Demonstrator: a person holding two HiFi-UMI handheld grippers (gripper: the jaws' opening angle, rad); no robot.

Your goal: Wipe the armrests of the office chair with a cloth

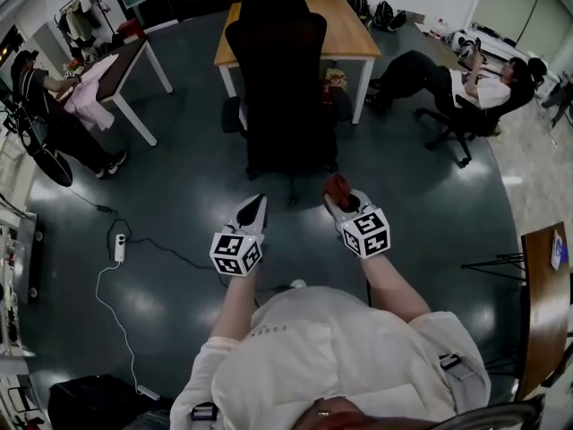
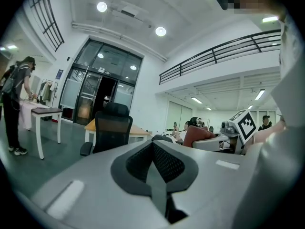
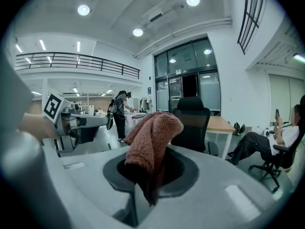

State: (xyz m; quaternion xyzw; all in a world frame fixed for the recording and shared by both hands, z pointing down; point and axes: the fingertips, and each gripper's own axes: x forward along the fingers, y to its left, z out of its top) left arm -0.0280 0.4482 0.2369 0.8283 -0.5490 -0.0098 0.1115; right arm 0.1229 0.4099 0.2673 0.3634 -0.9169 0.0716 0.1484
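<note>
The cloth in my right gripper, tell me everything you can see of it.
The cloth is a reddish-brown, nubby fabric that looks like terry or knit, bunched into a soft fold. The right gripper is shut on it: its lower end is pinched between the jaws, and the rest bulges above them and curls over at the top. It is held in the air, short of the black office chair, and touches nothing but the jaws.

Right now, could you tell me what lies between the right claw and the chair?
Only bare floor, as the head view shows; the right claw holds the cloth short of the chair.
</note>
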